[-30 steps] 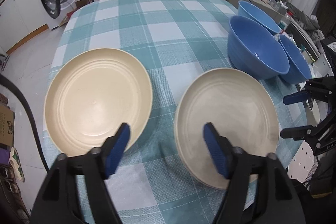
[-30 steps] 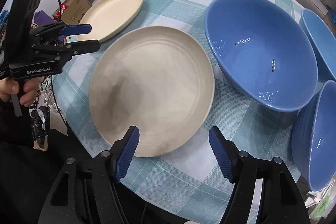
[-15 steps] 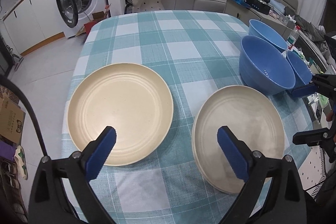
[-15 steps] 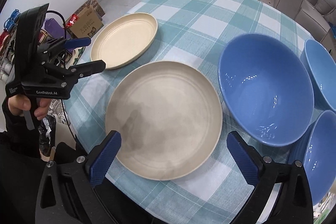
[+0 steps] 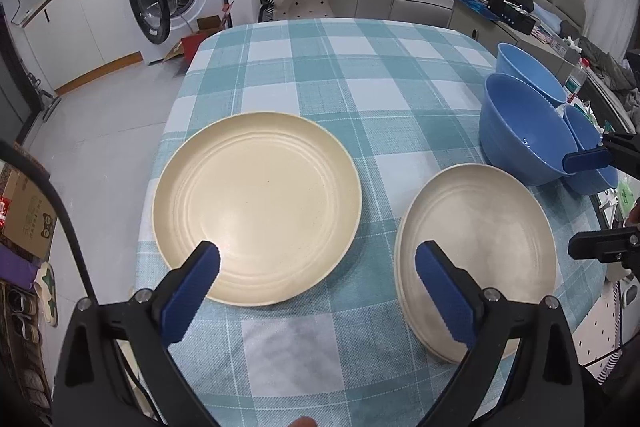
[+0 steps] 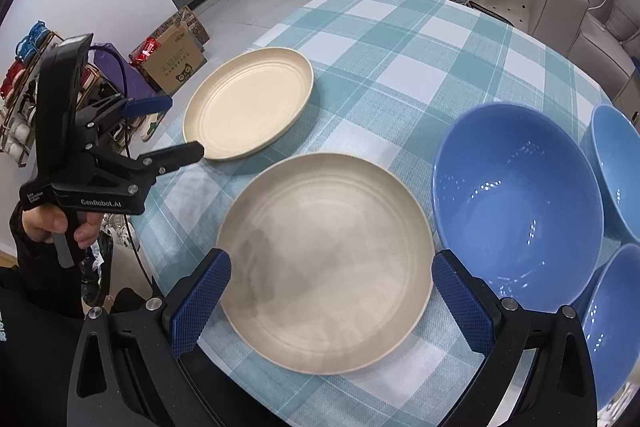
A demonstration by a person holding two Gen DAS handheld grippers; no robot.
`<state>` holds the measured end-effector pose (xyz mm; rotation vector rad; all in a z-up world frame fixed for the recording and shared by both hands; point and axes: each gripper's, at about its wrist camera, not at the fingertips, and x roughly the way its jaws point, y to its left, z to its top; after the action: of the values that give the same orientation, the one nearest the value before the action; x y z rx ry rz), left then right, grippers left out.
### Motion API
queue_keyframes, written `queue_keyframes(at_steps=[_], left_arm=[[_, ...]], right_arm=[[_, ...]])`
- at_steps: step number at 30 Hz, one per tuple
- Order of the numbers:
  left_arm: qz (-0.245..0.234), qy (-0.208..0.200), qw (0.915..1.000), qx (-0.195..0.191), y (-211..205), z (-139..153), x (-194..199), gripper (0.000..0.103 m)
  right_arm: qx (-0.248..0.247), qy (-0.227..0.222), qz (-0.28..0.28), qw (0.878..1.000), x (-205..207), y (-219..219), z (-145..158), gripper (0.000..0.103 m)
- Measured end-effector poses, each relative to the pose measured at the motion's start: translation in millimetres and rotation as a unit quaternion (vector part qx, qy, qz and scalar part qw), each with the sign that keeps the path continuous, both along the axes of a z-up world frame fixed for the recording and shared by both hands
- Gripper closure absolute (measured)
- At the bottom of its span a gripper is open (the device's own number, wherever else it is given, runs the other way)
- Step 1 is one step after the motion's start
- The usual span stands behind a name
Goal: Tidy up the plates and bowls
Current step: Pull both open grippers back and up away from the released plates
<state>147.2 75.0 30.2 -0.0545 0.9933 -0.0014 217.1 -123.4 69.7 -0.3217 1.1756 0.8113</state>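
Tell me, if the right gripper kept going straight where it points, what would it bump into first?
Most likely the grayish plate. The right gripper points down at it with its fingers wide apart and nothing between them. Depth is hard to judge, but nothing else seems to lie in that line.

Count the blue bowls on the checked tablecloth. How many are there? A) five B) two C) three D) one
C: the right wrist view shows a big blue bowl beside the cream plate, a second blue bowl behind it, and a third blue bowl in front at the table's edge.
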Motion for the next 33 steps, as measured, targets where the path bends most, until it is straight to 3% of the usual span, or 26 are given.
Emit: queue_keyframes(at_steps=[5, 33], left_arm=[[0.008, -0.006, 0.9999, 0.001, 6, 0, -4, 0.0], [0.076, -0.023, 0.9968, -0.01, 62, -2, -8, 0.0]], right_arm=[[0.009, -0.005, 0.006, 1.0, 4, 12, 4, 0.001], [0.025, 0.004, 0.01, 1.0, 37, 76, 0, 0.001]])
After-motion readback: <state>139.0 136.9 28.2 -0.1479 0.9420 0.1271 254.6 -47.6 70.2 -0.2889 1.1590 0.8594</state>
